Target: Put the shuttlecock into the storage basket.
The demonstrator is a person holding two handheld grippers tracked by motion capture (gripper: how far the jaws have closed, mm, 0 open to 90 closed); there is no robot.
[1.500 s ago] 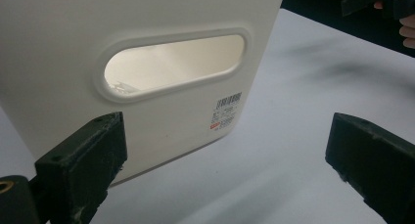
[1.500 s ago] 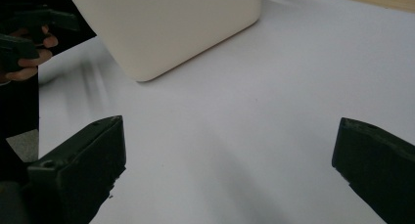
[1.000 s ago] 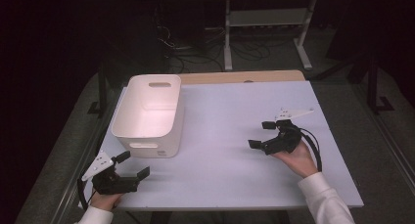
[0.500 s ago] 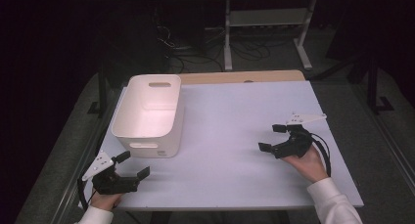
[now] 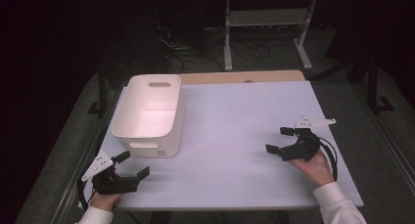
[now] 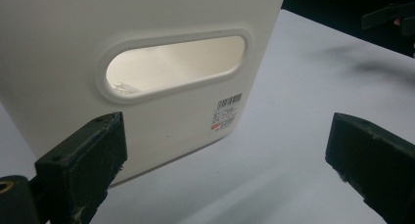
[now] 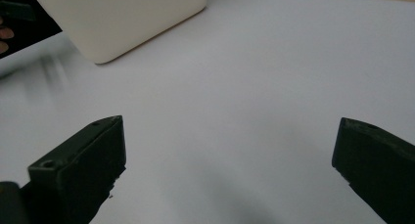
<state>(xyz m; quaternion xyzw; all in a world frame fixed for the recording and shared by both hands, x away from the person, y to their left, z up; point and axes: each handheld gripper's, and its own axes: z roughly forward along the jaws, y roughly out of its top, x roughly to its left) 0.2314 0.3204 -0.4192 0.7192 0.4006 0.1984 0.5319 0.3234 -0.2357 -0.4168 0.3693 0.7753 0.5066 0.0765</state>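
One white bin [image 5: 149, 114] stands on the left half of the white tabletop [image 5: 235, 116], its long side running near to far, a handle slot cut in each end wall. Through the near slot its inside looks bare, as it does from the high view. There are two tools. The left tool [image 5: 128, 167] sits at the near left corner, just near of the bin's near wall, jaws spread wide and holding nothing; its own view looks straight at that wall, the slot and a small barcode label [image 6: 226, 112]. The right tool [image 5: 280, 141] rests near the right edge, well apart from the bin, jaws likewise spread and empty, pointing left across bare tabletop.

I judge this a pause before any grasp. The next move likely calls for the left tool to close on the bin's near wall or slot rim.
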